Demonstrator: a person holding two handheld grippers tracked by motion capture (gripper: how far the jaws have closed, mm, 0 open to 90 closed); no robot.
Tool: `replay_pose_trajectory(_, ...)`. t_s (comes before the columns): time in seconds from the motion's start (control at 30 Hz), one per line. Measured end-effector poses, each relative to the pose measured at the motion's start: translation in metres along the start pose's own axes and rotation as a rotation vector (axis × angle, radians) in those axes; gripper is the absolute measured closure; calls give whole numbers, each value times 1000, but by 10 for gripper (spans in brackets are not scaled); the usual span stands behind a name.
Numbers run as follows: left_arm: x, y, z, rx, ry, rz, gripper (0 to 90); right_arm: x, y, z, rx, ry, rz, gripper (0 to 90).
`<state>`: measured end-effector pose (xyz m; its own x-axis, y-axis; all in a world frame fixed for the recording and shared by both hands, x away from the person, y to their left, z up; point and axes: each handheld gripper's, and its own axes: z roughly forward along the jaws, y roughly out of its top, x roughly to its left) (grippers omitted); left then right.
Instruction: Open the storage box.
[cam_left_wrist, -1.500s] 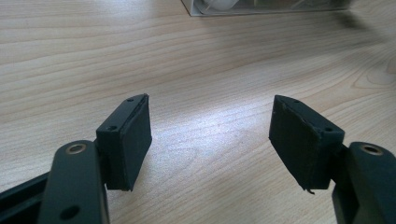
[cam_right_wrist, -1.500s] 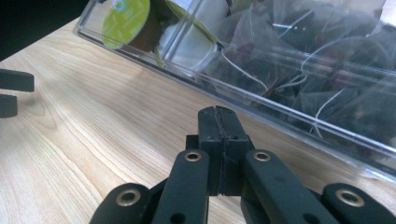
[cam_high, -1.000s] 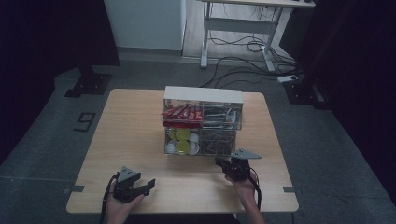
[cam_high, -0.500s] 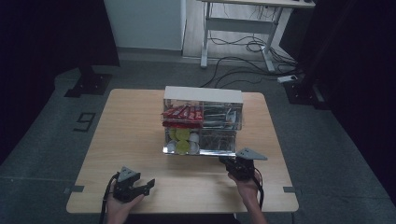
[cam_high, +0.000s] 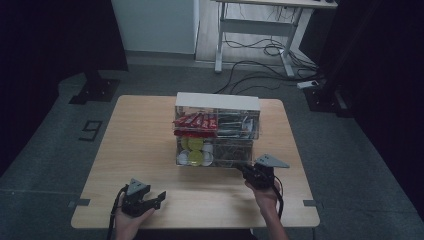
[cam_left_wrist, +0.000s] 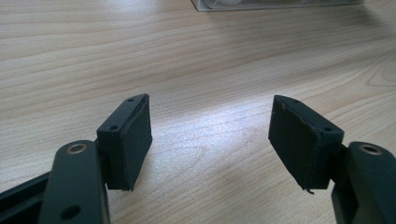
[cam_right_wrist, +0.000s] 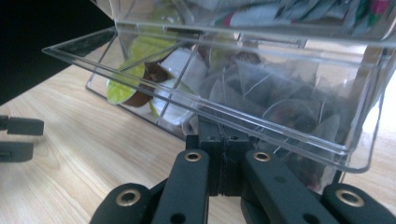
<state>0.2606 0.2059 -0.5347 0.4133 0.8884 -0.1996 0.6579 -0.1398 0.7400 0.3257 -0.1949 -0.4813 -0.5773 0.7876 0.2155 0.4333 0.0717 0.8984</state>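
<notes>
Drawn back slightly toward the near table edge since the earlier frame: right gripper (cam_high: 248, 171), jaws pressed together, at the lower front of clear organizer (cam_high: 217, 131). Seen in right gripper view: tilted-open lower drawer (cam_right_wrist: 261, 128) just above closed fingertips, tea bags (cam_right_wrist: 275, 100) and pods (cam_right_wrist: 140, 79) behind. Left gripper (cam_left_wrist: 210, 135) low over bare table (cam_left_wrist: 187, 56), jaws well apart, holding nothing, organizer far ahead. Both hands entering from below.

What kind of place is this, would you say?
Probably a lab or recording workspace, not a home: a light wooden table stands alone on grey floor, dark curtains hang around it, and loose black cables trail under a white-framed desk behind.
</notes>
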Motion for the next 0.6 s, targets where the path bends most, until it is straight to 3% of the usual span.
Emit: replay_pose_trajectory(0.6,4,0,-1,1,1,-9,305,-5,13,1,-35,0,14,890)
